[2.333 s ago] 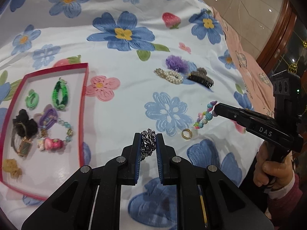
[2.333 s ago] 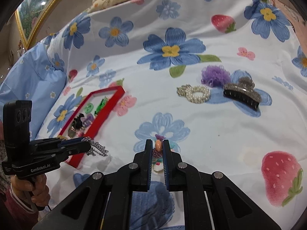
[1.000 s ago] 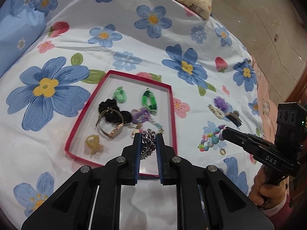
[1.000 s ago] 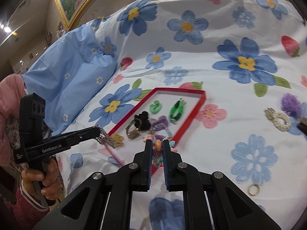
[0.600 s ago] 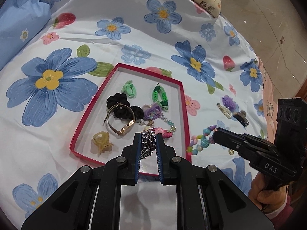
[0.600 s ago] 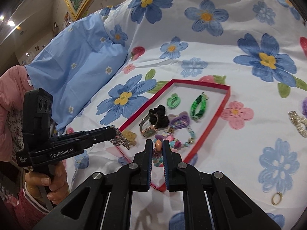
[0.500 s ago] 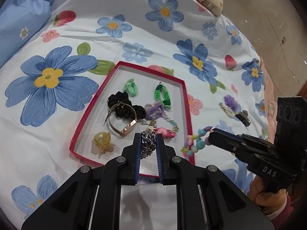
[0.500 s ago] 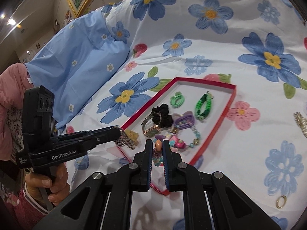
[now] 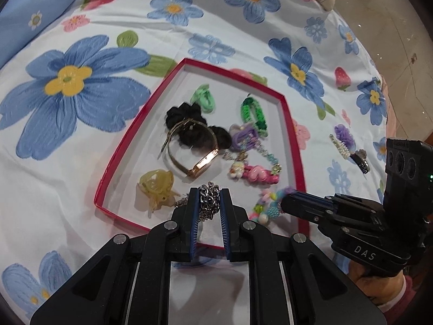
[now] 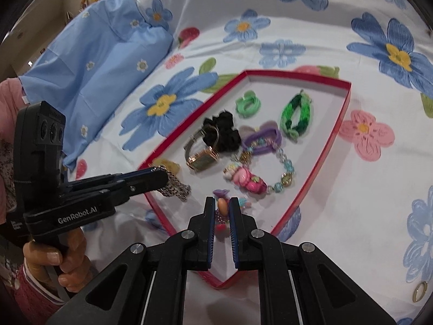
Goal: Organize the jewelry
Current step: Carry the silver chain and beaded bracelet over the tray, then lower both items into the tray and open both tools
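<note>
A red-rimmed white tray (image 9: 297, 146) (image 10: 333, 140) lies on the flowered bedsheet and holds several pieces: a gold watch (image 9: 194, 159), a black scrunchie (image 9: 186, 116), green bands (image 9: 254, 113) and a beaded bracelet (image 10: 281, 173). My left gripper (image 9: 208, 199) is shut on a silver chain (image 9: 208, 203) over the tray's near edge; the chain also shows in the right wrist view (image 10: 173, 184). My right gripper (image 10: 222, 205) is shut on a colourful bead bracelet (image 9: 266, 205) over the tray's near right corner.
On the sheet right of the tray lie a purple scrunchie (image 9: 343, 132), a pearl clip (image 9: 338, 146) and a dark claw clip (image 9: 361, 159). A gold ring (image 10: 419, 291) lies at the right. A blue pillow (image 10: 89, 54) is at the left.
Both grippers have moved from the loose items to the tray, each carrying its piece. They now hang low over the tray's near edge, closer than half a second ago.
</note>
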A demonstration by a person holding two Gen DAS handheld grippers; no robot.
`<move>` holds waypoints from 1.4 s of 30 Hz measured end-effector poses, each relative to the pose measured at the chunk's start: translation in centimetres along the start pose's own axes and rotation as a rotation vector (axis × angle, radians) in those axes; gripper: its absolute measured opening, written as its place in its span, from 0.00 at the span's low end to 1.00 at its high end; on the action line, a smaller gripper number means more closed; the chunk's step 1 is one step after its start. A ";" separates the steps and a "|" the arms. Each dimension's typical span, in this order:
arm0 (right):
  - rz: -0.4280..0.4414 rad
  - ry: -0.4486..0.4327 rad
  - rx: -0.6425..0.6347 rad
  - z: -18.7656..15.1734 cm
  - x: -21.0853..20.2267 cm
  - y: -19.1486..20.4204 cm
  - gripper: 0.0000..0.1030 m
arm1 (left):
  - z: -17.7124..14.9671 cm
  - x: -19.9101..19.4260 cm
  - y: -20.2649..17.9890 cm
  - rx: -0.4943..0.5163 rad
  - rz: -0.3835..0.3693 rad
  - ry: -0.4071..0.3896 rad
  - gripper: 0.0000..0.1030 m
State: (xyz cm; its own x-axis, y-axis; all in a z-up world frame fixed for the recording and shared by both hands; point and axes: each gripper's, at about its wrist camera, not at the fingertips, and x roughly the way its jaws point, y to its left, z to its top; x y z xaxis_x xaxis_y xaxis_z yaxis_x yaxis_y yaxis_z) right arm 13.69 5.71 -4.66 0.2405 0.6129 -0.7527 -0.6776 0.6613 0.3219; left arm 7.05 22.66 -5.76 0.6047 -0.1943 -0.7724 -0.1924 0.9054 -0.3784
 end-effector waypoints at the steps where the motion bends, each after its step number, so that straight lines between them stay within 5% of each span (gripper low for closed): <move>1: -0.004 0.011 -0.002 -0.1 0.3 -0.1 0.10 | -0.1 0.2 0.1 -0.001 0.002 0.007 0.13; 24: -0.071 0.100 -0.065 0.3 1.9 -0.2 0.10 | -0.4 1.9 0.2 0.004 0.042 0.065 0.13; 42: -0.034 0.076 -0.025 0.1 0.9 -0.7 0.12 | -0.6 1.1 -0.4 -0.010 0.031 0.051 0.32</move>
State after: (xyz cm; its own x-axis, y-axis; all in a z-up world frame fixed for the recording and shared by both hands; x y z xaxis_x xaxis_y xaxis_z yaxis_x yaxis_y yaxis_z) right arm 14.41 5.84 -5.47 0.2104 0.5551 -0.8047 -0.6872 0.6694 0.2821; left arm 7.38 21.84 -6.72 0.5584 -0.1855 -0.8085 -0.2179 0.9076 -0.3588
